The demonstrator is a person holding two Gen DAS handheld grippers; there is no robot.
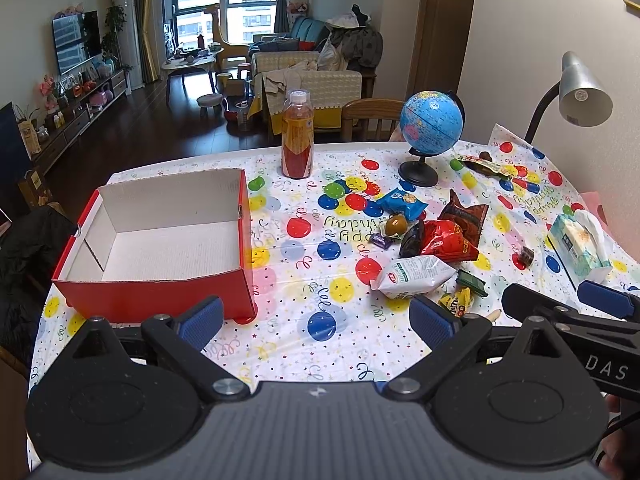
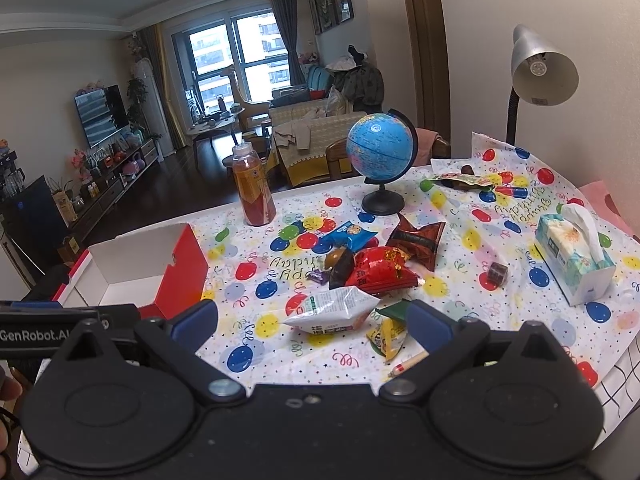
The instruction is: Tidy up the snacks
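Left wrist view: left gripper (image 1: 316,320) spread wide, holding nothing, hovering by red box (image 1: 160,240), box empty. Snack pile (image 1: 432,248) sits right of box, well apart.

Right wrist view: right gripper (image 2: 312,326) wide too, nothing held, white packet (image 2: 332,312) just ahead. Looks like sorting not started; next probably drop onto packet, pinch, carry left.

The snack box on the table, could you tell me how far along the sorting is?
Nothing looks done: the red box is empty. Nothing is in hand: the left gripper and right gripper are open. The snacks, including the white packet, remain on the tablecloth.
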